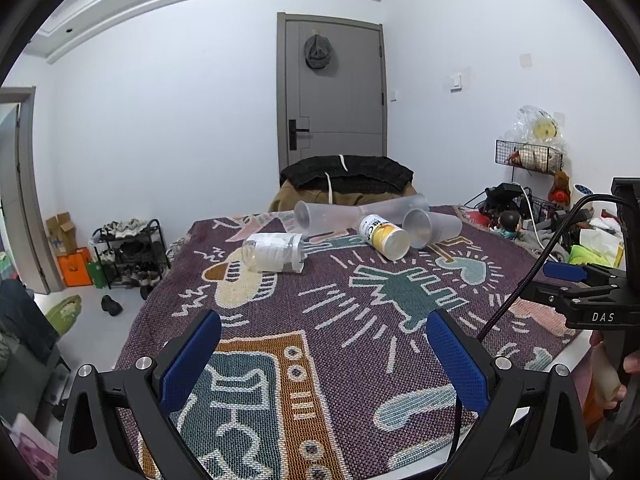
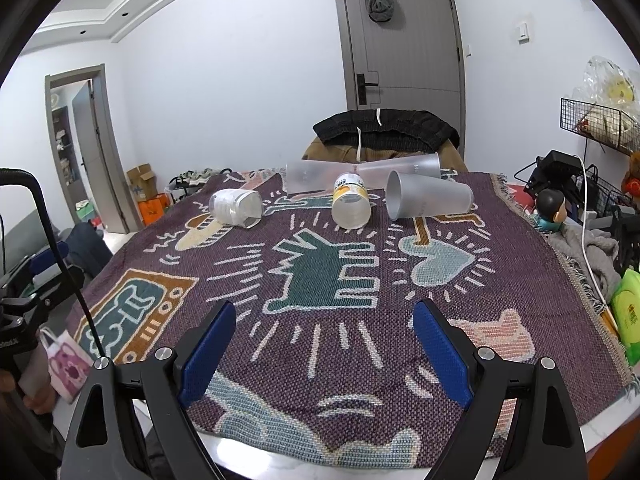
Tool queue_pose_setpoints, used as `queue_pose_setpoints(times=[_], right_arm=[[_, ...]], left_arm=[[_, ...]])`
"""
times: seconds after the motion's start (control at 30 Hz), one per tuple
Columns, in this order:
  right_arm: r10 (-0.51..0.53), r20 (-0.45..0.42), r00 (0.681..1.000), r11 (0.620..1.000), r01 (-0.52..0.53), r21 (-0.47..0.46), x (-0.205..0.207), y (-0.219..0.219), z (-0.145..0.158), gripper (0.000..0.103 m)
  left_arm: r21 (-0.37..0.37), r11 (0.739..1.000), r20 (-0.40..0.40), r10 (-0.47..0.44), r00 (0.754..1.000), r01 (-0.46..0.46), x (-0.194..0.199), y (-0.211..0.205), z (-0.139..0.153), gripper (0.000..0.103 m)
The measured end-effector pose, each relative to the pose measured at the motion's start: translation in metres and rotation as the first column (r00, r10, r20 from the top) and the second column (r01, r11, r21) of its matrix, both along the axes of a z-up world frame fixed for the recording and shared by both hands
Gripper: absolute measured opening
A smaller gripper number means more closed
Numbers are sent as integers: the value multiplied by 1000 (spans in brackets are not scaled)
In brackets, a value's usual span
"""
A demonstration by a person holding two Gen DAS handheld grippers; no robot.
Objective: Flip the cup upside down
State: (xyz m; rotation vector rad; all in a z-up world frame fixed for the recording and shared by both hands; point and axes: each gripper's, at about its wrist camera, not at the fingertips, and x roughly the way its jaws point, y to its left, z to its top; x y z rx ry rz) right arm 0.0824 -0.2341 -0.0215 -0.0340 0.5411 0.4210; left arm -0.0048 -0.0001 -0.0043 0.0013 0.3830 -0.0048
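Observation:
Several cups lie on their sides at the far end of the patterned cloth [image 1: 320, 320] [image 2: 320, 340]. A frosted grey cup [image 1: 432, 224] [image 2: 428, 200] lies at the right, mouth toward me. A yellow-and-white cup [image 1: 384, 236] [image 2: 351, 200] lies in the middle. A clear cup with a white label [image 1: 274, 252] [image 2: 236, 207] lies at the left. Two long frosted cups [image 1: 332, 214] [image 2: 316, 178] lie behind them. My left gripper [image 1: 324, 332] is open and empty near the table's front edge. My right gripper [image 2: 324, 320] is open and empty; it also shows in the left wrist view [image 1: 580, 276].
A chair draped with dark clothes [image 1: 346, 178] [image 2: 386, 128] stands behind the table before a grey door [image 1: 332, 88]. Clutter, cables and a wire shelf [image 1: 528, 156] [image 2: 600, 120] crowd the right side. A shoe rack [image 1: 128, 252] stands at the left.

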Motion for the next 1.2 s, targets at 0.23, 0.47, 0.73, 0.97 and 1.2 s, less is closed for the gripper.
queue_pose_setpoints(times=[0.23,0.47,0.73,0.97,1.2], right_arm=[[-5,5,1000,1000,5,2,0,-2,-1,90],[-2,-11,1000,1000,3,19,4,-3,-2,90],[-16,-27,1000,999,17,44,19,-4,0,90],[-39,-43,998,998,41,51,38,9,3,90],[-58,-69,996,995,64,78,63,20,6,90]], left_arm=[[9,1000,4,-2,1000,2,-2,-1,0,103],[31,999,-2,-3,1000,3,-1,-2,2,103],[80,997,-37,-7,999,10,18,6,-5,103],[134,990,-76,-40,996,50,47,5,-1,103],[242,964,-106,-84,991,108,82,-6,7,103]])
